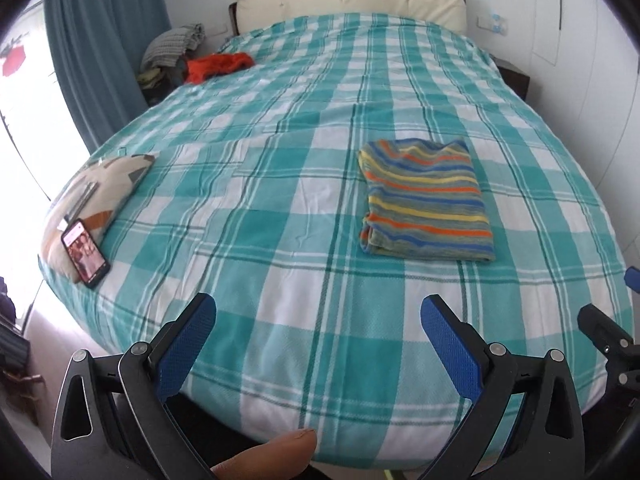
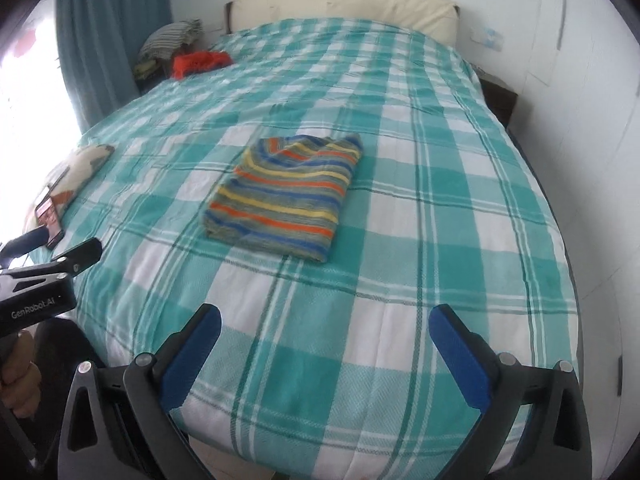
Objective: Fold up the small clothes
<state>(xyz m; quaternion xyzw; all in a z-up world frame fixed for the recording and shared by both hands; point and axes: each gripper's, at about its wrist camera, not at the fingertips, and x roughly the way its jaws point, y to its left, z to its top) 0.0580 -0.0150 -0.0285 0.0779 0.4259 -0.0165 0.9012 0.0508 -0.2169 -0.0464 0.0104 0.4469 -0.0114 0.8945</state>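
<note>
A striped garment (image 1: 426, 200) in orange, yellow, blue and grey lies folded into a flat rectangle on the teal-and-white checked bed cover (image 1: 280, 208). In the right wrist view it (image 2: 282, 200) lies ahead and left of centre. My left gripper (image 1: 318, 312) is open and empty over the bed's near edge, well short of the garment. My right gripper (image 2: 324, 320) is open and empty, also over the near edge. The left gripper shows at the left edge of the right wrist view (image 2: 60, 256). An orange-red garment (image 1: 218, 65) lies crumpled at the far left corner.
A patterned cushion (image 1: 100, 184) lies at the bed's left edge with a phone (image 1: 85, 252) leaning on it. A pile of clothes (image 1: 172, 46) sits beside the bed by the teal curtain (image 1: 104, 32). A cream headboard (image 1: 352, 0) and white wall bound the far and right sides.
</note>
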